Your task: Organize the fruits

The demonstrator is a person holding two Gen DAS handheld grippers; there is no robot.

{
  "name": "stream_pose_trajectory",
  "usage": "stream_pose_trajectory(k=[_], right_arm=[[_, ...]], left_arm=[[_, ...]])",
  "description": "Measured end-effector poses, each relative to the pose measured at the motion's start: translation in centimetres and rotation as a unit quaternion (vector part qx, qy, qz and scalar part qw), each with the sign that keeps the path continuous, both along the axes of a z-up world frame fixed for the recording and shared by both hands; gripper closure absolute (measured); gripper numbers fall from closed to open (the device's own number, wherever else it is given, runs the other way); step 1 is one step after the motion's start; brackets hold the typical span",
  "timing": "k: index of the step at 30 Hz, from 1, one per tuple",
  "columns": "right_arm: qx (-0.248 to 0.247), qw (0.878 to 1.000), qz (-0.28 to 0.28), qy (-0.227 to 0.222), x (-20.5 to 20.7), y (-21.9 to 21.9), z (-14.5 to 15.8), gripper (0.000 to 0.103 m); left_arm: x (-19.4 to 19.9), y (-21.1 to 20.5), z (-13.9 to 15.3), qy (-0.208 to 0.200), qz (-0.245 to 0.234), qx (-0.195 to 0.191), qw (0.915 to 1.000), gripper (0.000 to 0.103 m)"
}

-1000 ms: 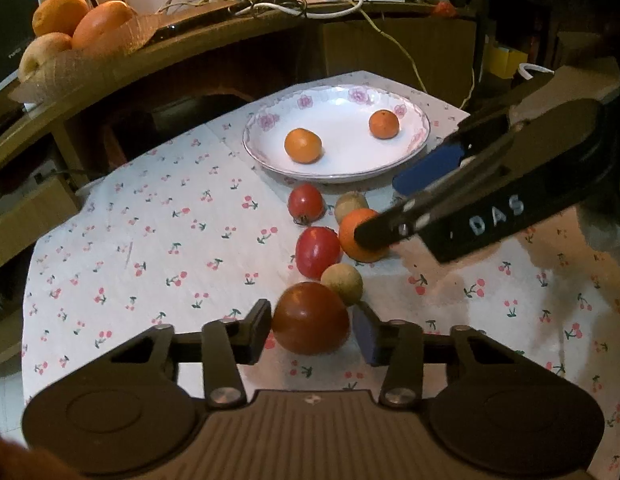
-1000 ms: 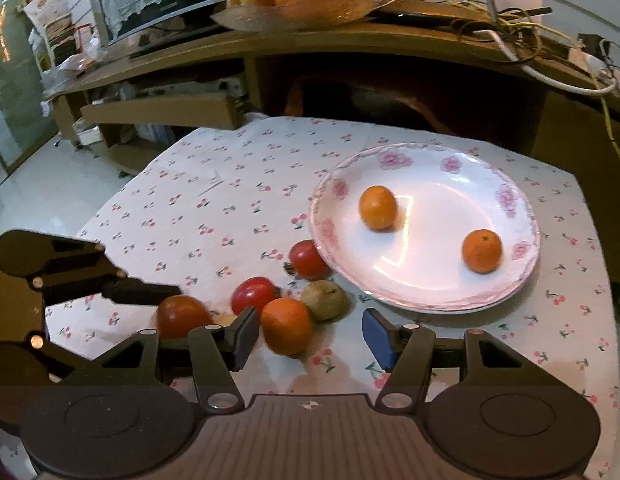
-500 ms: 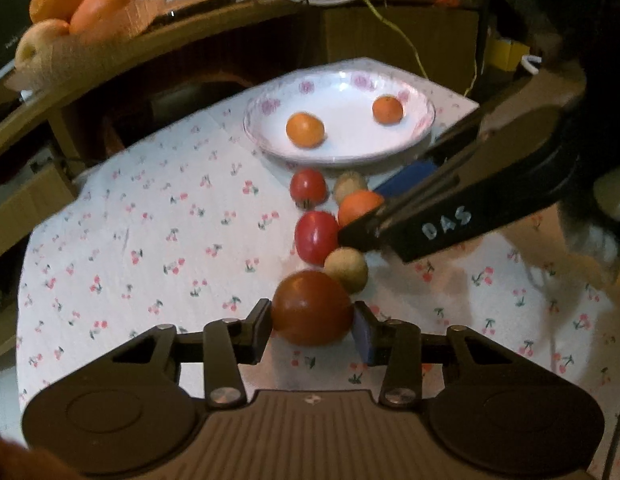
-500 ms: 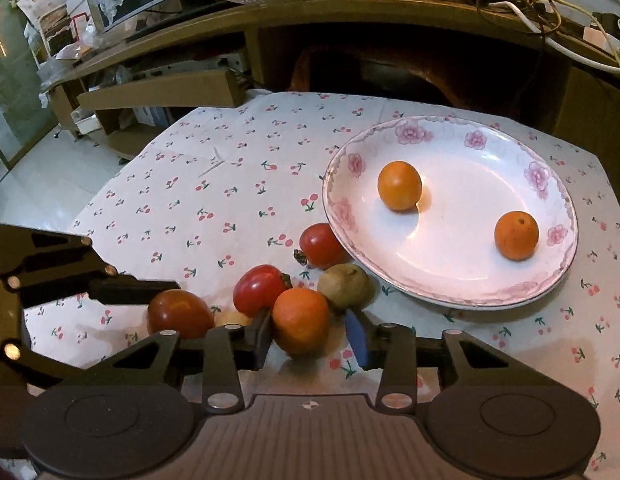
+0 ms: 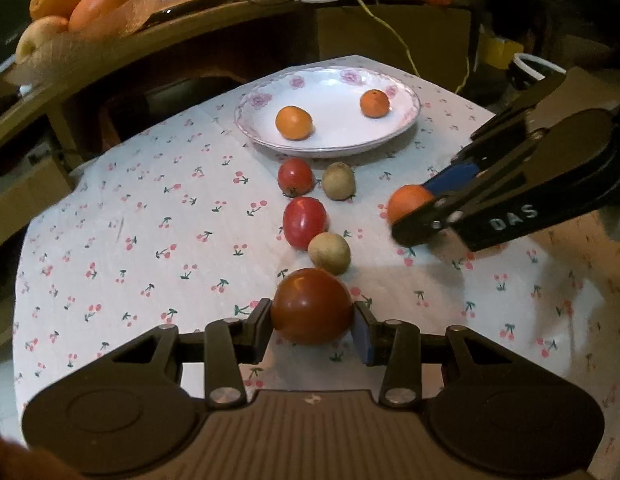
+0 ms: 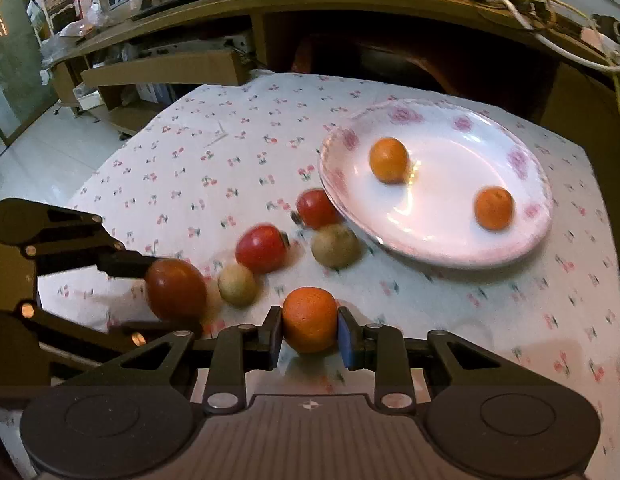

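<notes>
My left gripper (image 5: 313,322) has its fingers pinched on the big dark tomato (image 5: 311,306), a smooth, glossy, slightly flattened ball, with a pad pressed to each flank. My right gripper (image 6: 309,334) is clamped the same way on an orange (image 6: 310,319) with dull, pebbled skin; whether either fruit is clear of the cloth I can't quite tell, since the right view is smeared.

The tablecloth (image 5: 150,220) is thin white fabric printed with small cherries, and it lies flat apart from a crease or two. On it, ahead of my left fingers, sit a fuzzy brown kiwi (image 5: 329,253) just beyond the dark tomato, then an oval red tomato (image 5: 304,222) touching that kiwi, then a rounder red tomato (image 5: 296,176) beside a second kiwi (image 5: 339,181).

The plate (image 5: 401,120) is glazed white china with pink roses round a scalloped rim, and it holds two small oranges (image 5: 294,122) well apart. Its near edge stands just past the round tomato and kiwi.

Bare cloth runs wide to the left of the fruit line, and between the line and my right gripper. The table's far edge meets a dark wooden shelf (image 5: 190,36).
</notes>
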State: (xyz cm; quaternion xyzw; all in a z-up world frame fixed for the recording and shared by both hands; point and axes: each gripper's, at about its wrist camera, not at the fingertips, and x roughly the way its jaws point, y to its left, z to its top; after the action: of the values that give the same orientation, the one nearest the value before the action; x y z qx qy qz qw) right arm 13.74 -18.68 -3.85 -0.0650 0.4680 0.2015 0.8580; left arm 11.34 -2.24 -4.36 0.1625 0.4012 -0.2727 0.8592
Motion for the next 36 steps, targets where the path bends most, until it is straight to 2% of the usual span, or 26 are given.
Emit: stream_pose_trajectory(k=[6, 10, 12, 14, 17, 25, 30, 36], right_arm=[[-0.006, 1.0, 0.001, -0.002, -1.2, 0.0, -0.3, 0.072], [-0.004, 1.0, 0.006, -0.013, -0.9, 0.3, 0.1, 0.068], [-0.003, 1.0, 0.004, -0.013, -0.7, -0.1, 0.1, 0.063], [-0.004, 1.0, -0.002, -0.008, -0.7, -0.7, -0.2, 0.063], [0.001, 1.0, -0.004, -0.01, -0.9, -1.1, -0.4, 0.062], [0.011, 0.999, -0.015, -0.026, -0.3, -1.0, -0.1, 0.047], [0.025, 0.999, -0.01, -0.033, 0.5, 0.0, 0.0, 0.046], [0.008, 0.999, 0.005, -0.036, 1.4, 1.5, -0.6, 0.051]], left_arm=[[-0.6, -0.4, -0.1, -0.016, -0.004, 0.017, 0.9997, 0.055], [-0.4, -0.8, 0.0, -0.021, -0.001, 0.026, 0.9995, 0.052], [-0.4, -0.9, -0.1, -0.025, -0.001, 0.031, 0.9992, 0.05], [-0.5, -0.8, -0.1, -0.027, 0.001, 0.032, 0.9991, 0.046], [-0.5, -0.7, -0.2, -0.028, 0.005, 0.026, 0.9993, 0.045], [-0.8, -0.7, 0.0, -0.028, -0.002, 0.03, 0.9991, 0.046], [-0.8, -0.4, -0.1, -0.027, -0.002, 0.025, 0.9993, 0.045], [-0.5, -0.2, -0.1, -0.023, 0.006, 0.013, 0.9996, 0.049]])
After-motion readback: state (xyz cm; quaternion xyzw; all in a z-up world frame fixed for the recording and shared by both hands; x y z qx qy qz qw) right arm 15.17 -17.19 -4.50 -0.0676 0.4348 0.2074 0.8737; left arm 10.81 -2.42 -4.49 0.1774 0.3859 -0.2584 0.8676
